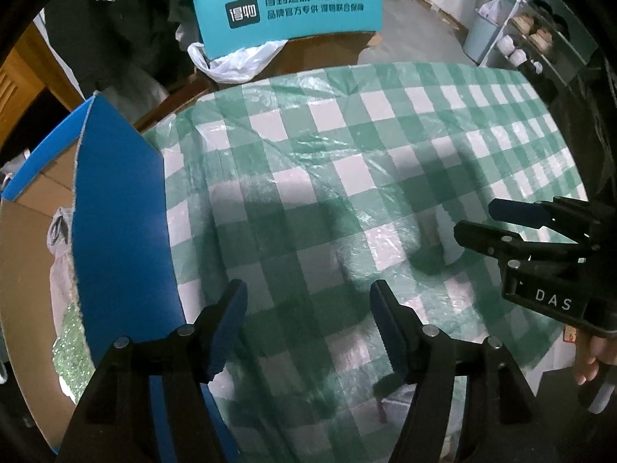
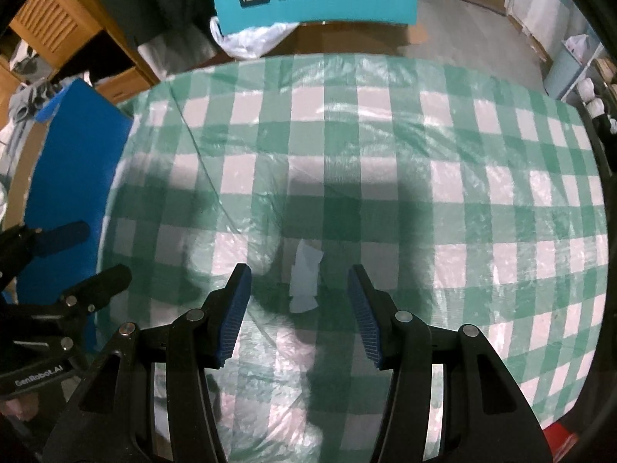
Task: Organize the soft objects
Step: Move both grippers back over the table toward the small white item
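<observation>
A green-and-white checked cloth [image 1: 347, 162] under crinkled clear plastic fills both views, and also shows in the right wrist view [image 2: 385, 154]. My left gripper [image 1: 308, 289] points steeply down over the cloth's near part, open, with nothing between its blue pads. It shows at the left edge of the right wrist view [image 2: 100, 249]. My right gripper [image 2: 300, 270] hangs open above a small white label [image 2: 306, 277] lying on the plastic. In the left wrist view the right gripper [image 1: 474, 218] stands to the right, apart from the left one.
A cardboard box with a blue flap [image 1: 119, 212] stands at the cloth's left edge [image 2: 73, 162], with a plastic bag of green glittery stuff [image 1: 69, 332] inside. Behind are a teal board with lettering [image 1: 287, 7], a white plastic bag [image 1: 239, 61] and a shelf [image 1: 536, 34]. A hand [image 1: 590, 359] holds the right gripper.
</observation>
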Demonstrator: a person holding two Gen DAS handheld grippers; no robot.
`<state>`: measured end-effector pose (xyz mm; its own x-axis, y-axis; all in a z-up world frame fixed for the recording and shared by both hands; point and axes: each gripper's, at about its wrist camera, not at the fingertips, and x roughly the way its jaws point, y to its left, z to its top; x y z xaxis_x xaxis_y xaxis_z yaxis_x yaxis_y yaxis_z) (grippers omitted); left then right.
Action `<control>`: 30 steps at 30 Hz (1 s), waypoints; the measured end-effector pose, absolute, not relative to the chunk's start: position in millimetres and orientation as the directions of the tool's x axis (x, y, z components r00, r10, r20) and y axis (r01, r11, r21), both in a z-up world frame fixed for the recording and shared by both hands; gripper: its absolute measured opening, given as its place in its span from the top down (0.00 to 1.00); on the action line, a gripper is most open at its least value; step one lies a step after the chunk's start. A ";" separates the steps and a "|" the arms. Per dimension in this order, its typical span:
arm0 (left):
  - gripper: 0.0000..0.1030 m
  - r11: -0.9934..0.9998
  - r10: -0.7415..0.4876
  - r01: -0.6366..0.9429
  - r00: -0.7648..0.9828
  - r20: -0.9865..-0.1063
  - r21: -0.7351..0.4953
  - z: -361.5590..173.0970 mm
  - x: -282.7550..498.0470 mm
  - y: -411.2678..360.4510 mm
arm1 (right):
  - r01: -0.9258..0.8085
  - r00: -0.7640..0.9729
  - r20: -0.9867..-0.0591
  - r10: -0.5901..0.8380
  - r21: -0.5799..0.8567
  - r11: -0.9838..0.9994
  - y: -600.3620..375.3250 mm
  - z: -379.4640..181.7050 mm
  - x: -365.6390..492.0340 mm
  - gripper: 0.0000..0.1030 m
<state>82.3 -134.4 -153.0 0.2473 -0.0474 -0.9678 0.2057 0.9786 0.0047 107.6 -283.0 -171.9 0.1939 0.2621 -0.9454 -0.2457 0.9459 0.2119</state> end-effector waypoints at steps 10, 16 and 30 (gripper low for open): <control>0.29 0.979 -0.047 0.205 0.222 -0.974 0.000 -167.9 91.5 -136.3 | -0.231 0.162 -0.955 0.247 0.207 0.951 -281.9 -202.6 111.7 0.49; 0.29 0.981 -0.049 0.196 0.207 -0.977 -0.008 -176.4 94.3 -134.5 | -0.241 0.154 -0.962 0.226 0.185 0.953 -274.1 -213.9 111.3 0.49; 0.29 0.982 -0.072 0.188 0.191 -0.979 -0.036 -177.3 93.6 -131.2 | -0.283 0.207 -0.966 0.157 0.095 0.954 -256.3 -215.3 106.4 0.81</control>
<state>93.6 -131.2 -177.3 0.1913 -0.0723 -0.9789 0.1875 0.9816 -0.0359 106.4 -256.3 -215.3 0.2066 0.1574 -0.9657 -0.2833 0.9543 0.0950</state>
